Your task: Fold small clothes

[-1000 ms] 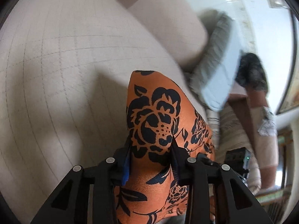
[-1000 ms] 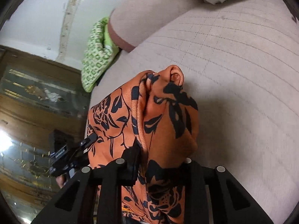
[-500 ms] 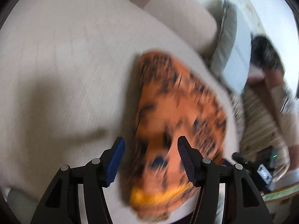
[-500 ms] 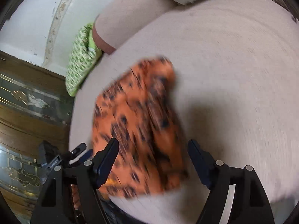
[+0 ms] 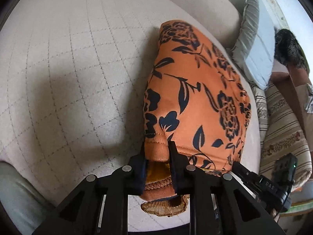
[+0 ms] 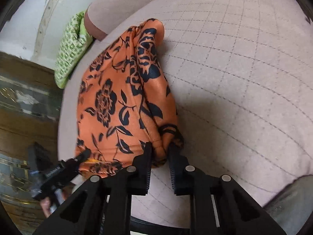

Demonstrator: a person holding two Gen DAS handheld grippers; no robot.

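The orange floral garment (image 5: 195,98) lay on the quilted cushion (image 5: 68,68), both near corners pinched as the left gripper (image 5: 157,156) and right gripper (image 6: 159,152) were closing; thin bunched bites risked slipping mid-fold.

A pale beige cushion (image 5: 64,62) quilted with a thin dark grid carries everything. An orange garment with a black flower print (image 5: 197,90) lies folded on it, running from its near edge toward the far edge, close along one side edge. A green patterned cloth (image 6: 72,47) sits at the far corner.
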